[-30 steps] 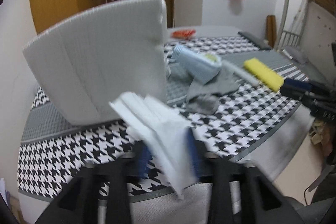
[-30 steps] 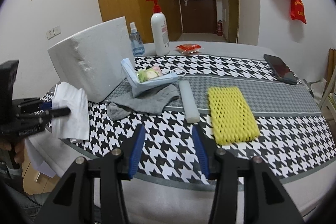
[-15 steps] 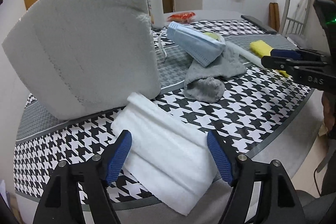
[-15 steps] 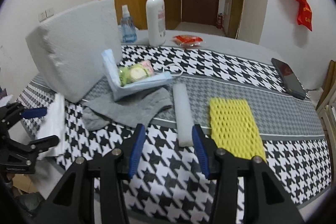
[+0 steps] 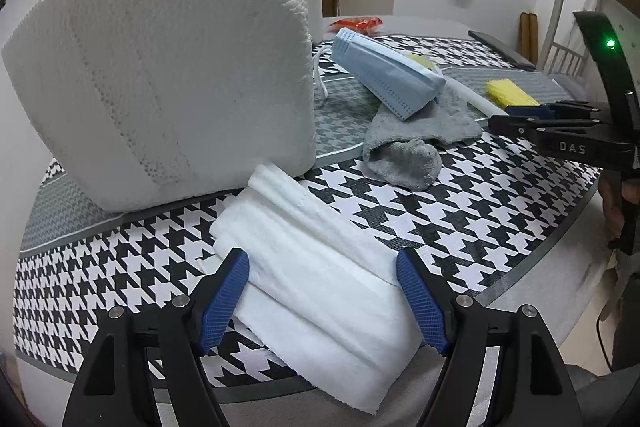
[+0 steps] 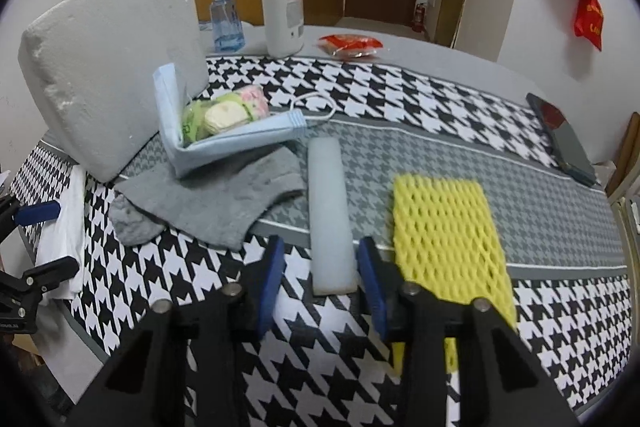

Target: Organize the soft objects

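A folded white tissue (image 5: pixel 316 283) lies on the houndstooth cloth at the table's near edge, in front of a big white foam block (image 5: pixel 168 47). My left gripper (image 5: pixel 322 297) is open, its jaws on either side of the tissue, not holding it. My right gripper (image 6: pixel 322 285) is open, its jaws astride the near end of a white foam strip (image 6: pixel 330 215). A yellow foam net (image 6: pixel 448 227) lies just right of the strip. A grey sock (image 6: pixel 208 203) lies under a blue face mask (image 6: pixel 224 143) that holds a small green and pink packet (image 6: pixel 224 111).
A lotion pump bottle (image 6: pixel 282 11), a blue spray bottle (image 6: pixel 226 23) and a red snack packet (image 6: pixel 350 45) stand at the back. A dark phone (image 6: pixel 560 139) lies at the right edge. The right gripper also shows in the left wrist view (image 5: pixel 532 119).
The left gripper let go of the tissue, which now lies flat on the table, and its jaws opened wide. The right gripper moved forward and down over the white foam strip.
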Available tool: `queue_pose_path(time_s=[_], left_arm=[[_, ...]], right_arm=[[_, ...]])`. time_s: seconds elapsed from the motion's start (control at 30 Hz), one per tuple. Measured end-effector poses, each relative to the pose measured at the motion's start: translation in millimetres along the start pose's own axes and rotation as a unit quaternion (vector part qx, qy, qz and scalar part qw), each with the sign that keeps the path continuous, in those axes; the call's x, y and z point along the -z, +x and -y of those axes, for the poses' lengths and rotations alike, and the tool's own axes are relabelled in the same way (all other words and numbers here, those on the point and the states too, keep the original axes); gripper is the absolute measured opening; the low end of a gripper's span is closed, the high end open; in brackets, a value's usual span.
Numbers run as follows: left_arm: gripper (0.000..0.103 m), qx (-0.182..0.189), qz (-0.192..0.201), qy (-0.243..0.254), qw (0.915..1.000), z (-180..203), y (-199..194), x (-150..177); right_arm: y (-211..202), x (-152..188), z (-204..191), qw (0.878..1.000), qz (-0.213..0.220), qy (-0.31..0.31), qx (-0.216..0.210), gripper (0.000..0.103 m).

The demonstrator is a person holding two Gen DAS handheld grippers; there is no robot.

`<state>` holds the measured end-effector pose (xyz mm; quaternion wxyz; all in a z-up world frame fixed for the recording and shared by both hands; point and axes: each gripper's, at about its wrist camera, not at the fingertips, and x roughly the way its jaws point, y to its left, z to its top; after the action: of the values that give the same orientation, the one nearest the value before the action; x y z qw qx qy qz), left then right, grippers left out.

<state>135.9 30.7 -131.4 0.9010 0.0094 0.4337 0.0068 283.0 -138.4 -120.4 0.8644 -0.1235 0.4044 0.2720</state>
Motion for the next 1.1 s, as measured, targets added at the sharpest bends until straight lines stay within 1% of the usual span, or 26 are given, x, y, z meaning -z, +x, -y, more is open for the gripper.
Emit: queue_pose_path(time_s=[0.03,0.07,0.13,0.23,0.3,0.53,0.63,0.7,0.8,0.87,0.93,1.0,1.03,1.1], left_arm=[[0.078,0.000,0.001,0.000,1.0000,0,0,0],[0.078,0.000,0.001,-0.001,1.0000,-1,0,0],[0.081,-0.003,0.001,-0.003,1.0000,-2,1,1],[0.083,-0.005,0.001,-0.005,1.0000,-6,0,4],[0.084,-0.007,0.001,-0.009,0.9999,-8,-1,5],[0.085,-0.020,0.006,-0.029,0.9994,-14,-9,11],[0.085,-0.024,0.012,-0.040,0.9988,-17,-13,12],[0.085,-0.028,0.014,-0.053,0.9981,-20,-16,14],[0.085,-0.031,0.015,-0.067,0.9971,-24,-19,17],[0.084,-0.031,0.008,-0.076,0.9966,-28,-19,19],[0.080,-0.033,0.001,-0.074,0.9967,-29,-20,21],[0.072,-0.033,0.000,-0.067,0.9972,-26,-21,21],[0.069,-0.029,0.001,-0.065,0.9975,-26,-23,21],[0.057,-0.026,0.001,-0.059,0.9979,-21,-24,20]], right_arm=[[0,-1,1,1.000,-0.001,0.000,0.002,0.028],[1,-2,3,1.000,-0.002,0.003,0.001,0.025],[1,-2,4,1.000,-0.001,0.003,-0.004,0.022],[0,-1,1,1.000,0.004,-0.004,0.002,0.020],[-4,0,4,1.000,0.010,0.011,-0.006,0.018],[-36,7,7,0.996,0.054,0.053,-0.046,0.017],[-54,17,8,0.990,0.076,0.082,-0.081,0.017],[-63,23,8,0.987,0.085,0.092,-0.096,0.017],[-74,32,7,0.984,0.097,0.104,-0.111,0.017],[-81,37,5,0.981,0.104,0.108,-0.120,0.017],[-87,41,4,0.980,0.111,0.111,-0.125,0.017],[-92,43,4,0.978,0.116,0.115,-0.127,0.017],[-93,45,3,0.978,0.119,0.116,-0.129,0.017],[-95,49,2,0.976,0.121,0.121,-0.134,0.017]])
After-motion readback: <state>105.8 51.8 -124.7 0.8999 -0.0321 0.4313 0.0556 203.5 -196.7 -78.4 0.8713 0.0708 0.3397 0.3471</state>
